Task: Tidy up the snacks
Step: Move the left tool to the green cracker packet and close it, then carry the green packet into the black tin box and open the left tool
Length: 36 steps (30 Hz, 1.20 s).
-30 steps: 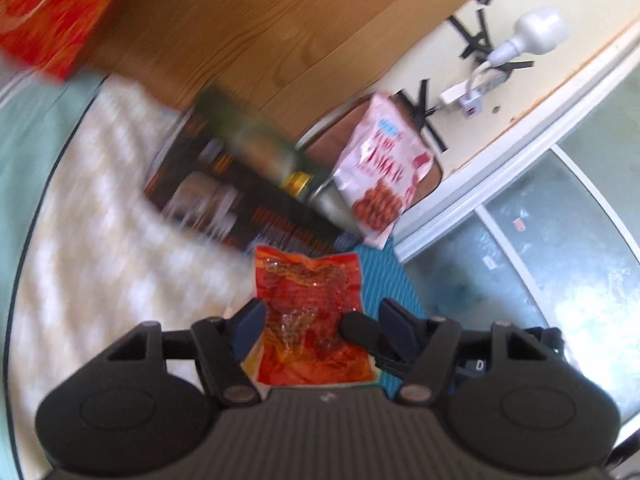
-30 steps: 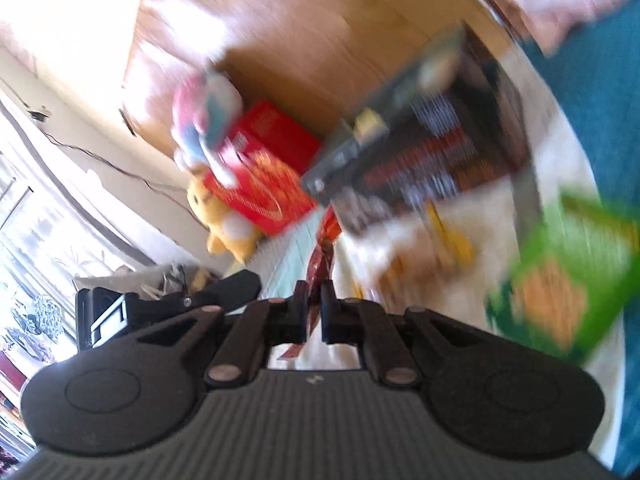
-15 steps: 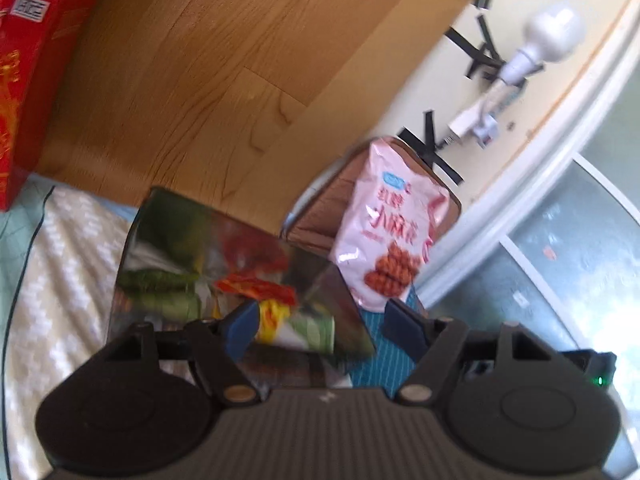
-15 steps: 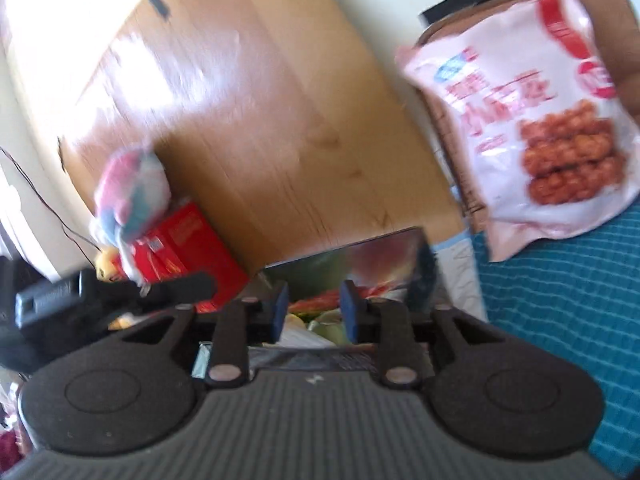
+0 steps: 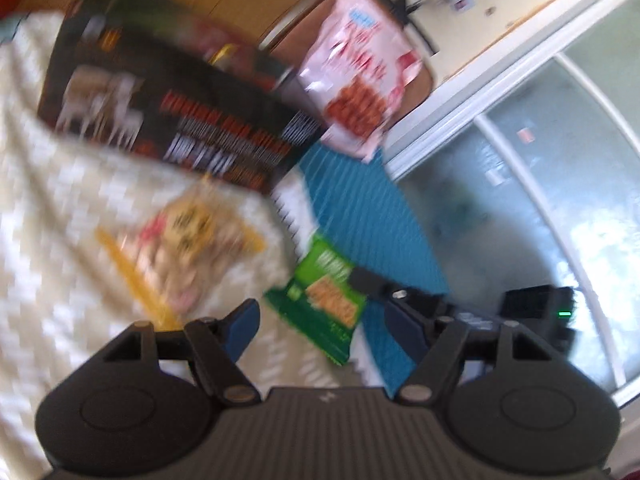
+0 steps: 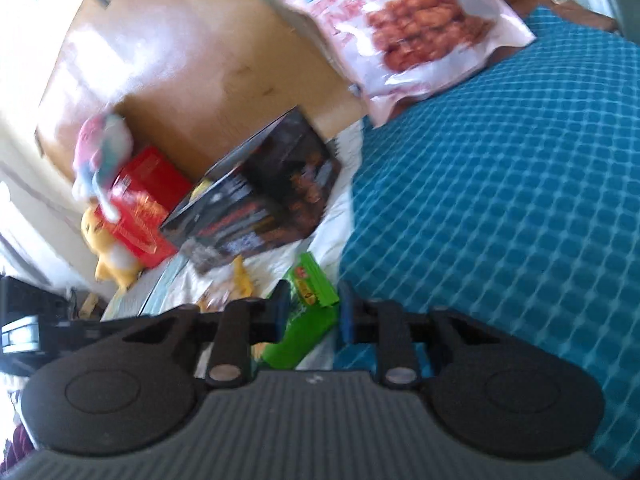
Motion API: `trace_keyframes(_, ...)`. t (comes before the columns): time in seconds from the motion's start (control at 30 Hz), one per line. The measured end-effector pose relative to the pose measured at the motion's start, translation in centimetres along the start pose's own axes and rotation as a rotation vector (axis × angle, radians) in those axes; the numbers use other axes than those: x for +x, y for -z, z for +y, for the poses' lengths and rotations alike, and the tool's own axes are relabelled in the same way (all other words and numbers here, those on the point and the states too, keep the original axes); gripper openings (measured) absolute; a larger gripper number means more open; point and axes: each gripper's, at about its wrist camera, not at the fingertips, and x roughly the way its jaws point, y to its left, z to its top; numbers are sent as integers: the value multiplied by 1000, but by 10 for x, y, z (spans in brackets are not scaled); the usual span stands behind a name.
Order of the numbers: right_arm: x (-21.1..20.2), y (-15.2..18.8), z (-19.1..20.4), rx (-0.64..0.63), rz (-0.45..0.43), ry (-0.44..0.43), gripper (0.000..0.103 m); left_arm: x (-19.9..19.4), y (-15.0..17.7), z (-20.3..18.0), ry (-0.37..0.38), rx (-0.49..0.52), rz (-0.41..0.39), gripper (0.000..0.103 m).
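Right wrist: right tongs [image 6: 310, 312] spread around green packet [image 6: 306, 316]; left tongs [image 5: 320, 320] spread.

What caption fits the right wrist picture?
Open right gripper straddling a green snack packet on the bed, black box beyond.

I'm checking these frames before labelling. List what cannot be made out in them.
- Black box, left wrist view: motion blur makes its lettering unreadable.
- Yellow snack packet, left wrist view: blurred, contents unclear.
- Green packet, right wrist view: lower part hidden behind the right gripper; whether the jaws touch it cannot be told.
- Pink bag, right wrist view: top cut off by the frame edge.
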Motion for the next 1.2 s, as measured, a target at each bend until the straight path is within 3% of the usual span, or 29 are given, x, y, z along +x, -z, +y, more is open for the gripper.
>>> trace_keyframes(0.17, 11, 20, 46, -121, 86, -84, 23, -23, 13, 12, 5, -42, -51, 71)
trace_keyframes(0.37, 36, 42, 84, -220, 179, -148, 29, -81, 27, 33, -36, -93, -167, 70)
trace_keyframes(0.4, 39, 45, 90, -235, 188, -148, 32, -90, 30, 37, -39, -110, -187, 71)
trace_keyframes(0.5, 42, 53, 105, -333, 190, -118, 59, -116, 36, 48, -53, -149, -245, 72)
trace_keyframes(0.67, 36, 63, 118, -511, 198, -90, 70, -129, 39, 53, -56, -172, -252, 72)
trace_keyframes(0.77, 34, 66, 114, -561, 200, -55, 70, -112, 41, 39, -46, -115, -197, 73)
trace_keyframes(0.9, 33, 72, 115, -628, 192, -44, 68, -79, 44, 28, -92, -51, -115, 70)
trace_keyframes(0.93, 34, 75, 117, -654, 191, -46, 56, -76, 45, 26, -84, -41, -123, 67)
trace_keyframes(0.97, 37, 77, 121, -682, 185, -42, 52, -72, 44, 25, -74, -43, -106, 65)
trace_keyframes(1.03, 38, 76, 125, -700, 175, -54, 41, -72, 41, 19, -93, -23, -110, 65)
trace_keyframes(1.2, 41, 57, 136, -715, 57, -77, 41, -98, 11, 10, -55, -3, -202, 64)
